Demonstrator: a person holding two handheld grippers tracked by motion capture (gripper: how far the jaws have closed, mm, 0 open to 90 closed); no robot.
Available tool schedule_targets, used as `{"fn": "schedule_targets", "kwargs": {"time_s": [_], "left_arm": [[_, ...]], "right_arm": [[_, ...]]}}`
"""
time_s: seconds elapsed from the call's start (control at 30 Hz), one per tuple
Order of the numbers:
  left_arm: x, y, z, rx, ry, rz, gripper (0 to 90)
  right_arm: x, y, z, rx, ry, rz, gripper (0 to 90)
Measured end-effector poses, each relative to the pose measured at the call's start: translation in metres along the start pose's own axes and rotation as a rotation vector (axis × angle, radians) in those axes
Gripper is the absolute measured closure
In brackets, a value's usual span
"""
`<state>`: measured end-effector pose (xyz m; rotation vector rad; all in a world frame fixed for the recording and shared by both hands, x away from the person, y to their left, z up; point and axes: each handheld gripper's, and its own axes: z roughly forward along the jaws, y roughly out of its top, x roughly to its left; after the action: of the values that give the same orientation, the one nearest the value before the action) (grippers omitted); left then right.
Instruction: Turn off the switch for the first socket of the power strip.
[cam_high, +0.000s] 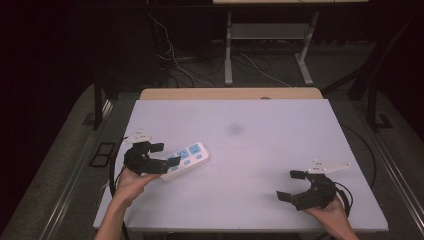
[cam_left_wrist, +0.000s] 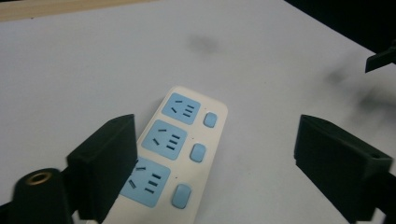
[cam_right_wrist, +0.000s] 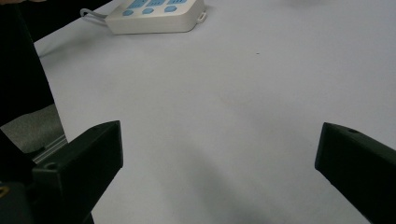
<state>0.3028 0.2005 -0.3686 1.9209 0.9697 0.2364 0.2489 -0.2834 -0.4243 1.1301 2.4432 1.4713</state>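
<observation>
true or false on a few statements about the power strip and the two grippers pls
1. The power strip has three blue sockets, each with a blue switch beside it. True.
2. The left gripper is clamped shut on the strip. False: its jaws stand wide apart, with the strip lying on the table below them.
3. The right gripper holds the strip's cable. False: its jaws are open with nothing between them, well away from the strip.
4. The strip lies on the left part of the table in the high view. True.
5. A plug is pushed into the middle socket. False: all three sockets are free.
</observation>
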Motion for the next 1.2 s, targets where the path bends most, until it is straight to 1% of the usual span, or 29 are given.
{"fn": "schedule_targets", "kwargs": {"time_s": [0.07, 0.13, 0.2, 0.27, 0.37, 0.6, 0.7, 0.87, 1.0, 1.2], "left_arm": [[-0.001, -0.001, 0.0, 0.003, -0.008, 0.0, 0.3], [-0.004, -0.003, 0.001, 0.004, -0.011, 0.005, 0.0], [-0.007, -0.006, 0.001, -0.006, -0.011, 0.011, 0.0], [-0.009, -0.009, 0.002, -0.019, -0.014, 0.006, 0.0], [-0.013, -0.013, 0.003, -0.031, -0.023, 0.011, 0.0], [-0.022, -0.023, 0.009, -0.052, -0.035, 0.037, 0.0], [-0.025, -0.03, 0.013, -0.067, -0.038, 0.033, 0.0], [-0.026, -0.036, 0.015, -0.067, -0.047, 0.04, 0.0], [-0.027, -0.041, 0.017, -0.071, -0.059, 0.032, 0.0], [-0.026, -0.048, 0.022, -0.044, -0.063, 0.036, 0.0]], "right_arm": [[0.0, 0.0, 0.0, 0.0, 0.0, 0.001, 0.7], [0.0, 0.0, 0.0, 0.0, 0.0, 0.0, 0.7], [0.0, 0.0, 0.0, 0.0, 0.0, 0.0, 0.7], [0.001, 0.0, 0.0, 0.0, 0.0, 0.002, 0.7], [0.0, 0.0, 0.0, 0.001, 0.001, 0.002, 0.7], [0.001, 0.0, 0.0, 0.001, 0.003, 0.003, 0.7], [0.001, -0.001, -0.001, -0.001, 0.004, 0.005, 0.7], [0.001, -0.001, -0.001, 0.0, 0.005, 0.007, 0.7], [0.001, -0.002, -0.001, 0.001, 0.006, 0.008, 0.7], [0.002, -0.003, -0.002, 0.002, 0.005, 0.014, 0.7]]}}
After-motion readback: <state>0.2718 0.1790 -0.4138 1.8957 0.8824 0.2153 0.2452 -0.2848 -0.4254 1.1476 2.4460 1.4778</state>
